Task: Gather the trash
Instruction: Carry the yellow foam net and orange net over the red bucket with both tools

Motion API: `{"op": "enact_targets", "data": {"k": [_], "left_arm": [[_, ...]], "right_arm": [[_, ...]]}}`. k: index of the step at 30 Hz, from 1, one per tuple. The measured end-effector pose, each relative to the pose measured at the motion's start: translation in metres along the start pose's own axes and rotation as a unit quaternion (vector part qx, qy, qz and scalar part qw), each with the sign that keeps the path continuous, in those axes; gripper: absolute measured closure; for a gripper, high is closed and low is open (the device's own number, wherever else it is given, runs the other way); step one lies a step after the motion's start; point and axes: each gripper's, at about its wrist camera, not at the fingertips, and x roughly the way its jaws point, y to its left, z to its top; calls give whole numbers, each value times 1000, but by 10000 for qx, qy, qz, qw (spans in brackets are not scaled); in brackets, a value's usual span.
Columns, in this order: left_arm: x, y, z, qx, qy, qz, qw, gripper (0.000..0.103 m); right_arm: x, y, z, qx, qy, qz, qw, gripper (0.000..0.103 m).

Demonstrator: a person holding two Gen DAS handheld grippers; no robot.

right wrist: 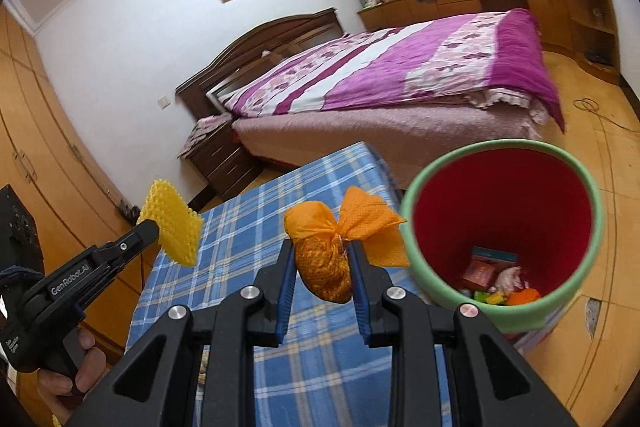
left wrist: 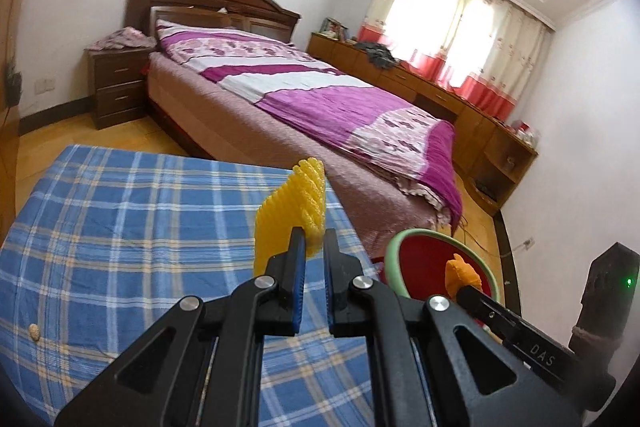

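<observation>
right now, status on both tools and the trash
Left tool shut on yellow foam net. Right tool shut on orange pouch. Bin just right, part full. Nothing in the way.

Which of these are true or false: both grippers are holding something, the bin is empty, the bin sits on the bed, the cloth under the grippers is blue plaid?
1. Both grippers hold something. True: the left gripper is shut on a yellow foam net, the right gripper on an orange pouch.
2. The bin is empty. False: the bin already has wrappers and scraps at its bottom.
3. The bin sits on the bed. False: it stands beside the table, apart from the bed.
4. The cloth under the grippers is blue plaid. True: the blue plaid cloth covers the table.
</observation>
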Motion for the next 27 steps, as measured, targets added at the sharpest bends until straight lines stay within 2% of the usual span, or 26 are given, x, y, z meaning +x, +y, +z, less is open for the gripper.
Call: {"op": "enact_targets", "data": {"k": [7, 15, 27], "left_arm": [[10, -34, -7, 241, 150, -327, 9991, 96], [38, -73, -18, 535, 454, -683, 9952, 96], [99, -132, -39, 973, 1002, -1209, 9828, 96]], "right_arm": [[-18, -34, 0, 252, -188, -220, 9993, 75], [-28, -79, 1, 587, -316, -487, 9966, 75], [-17, -134, 2, 968, -298, -758, 9920, 75]]}}
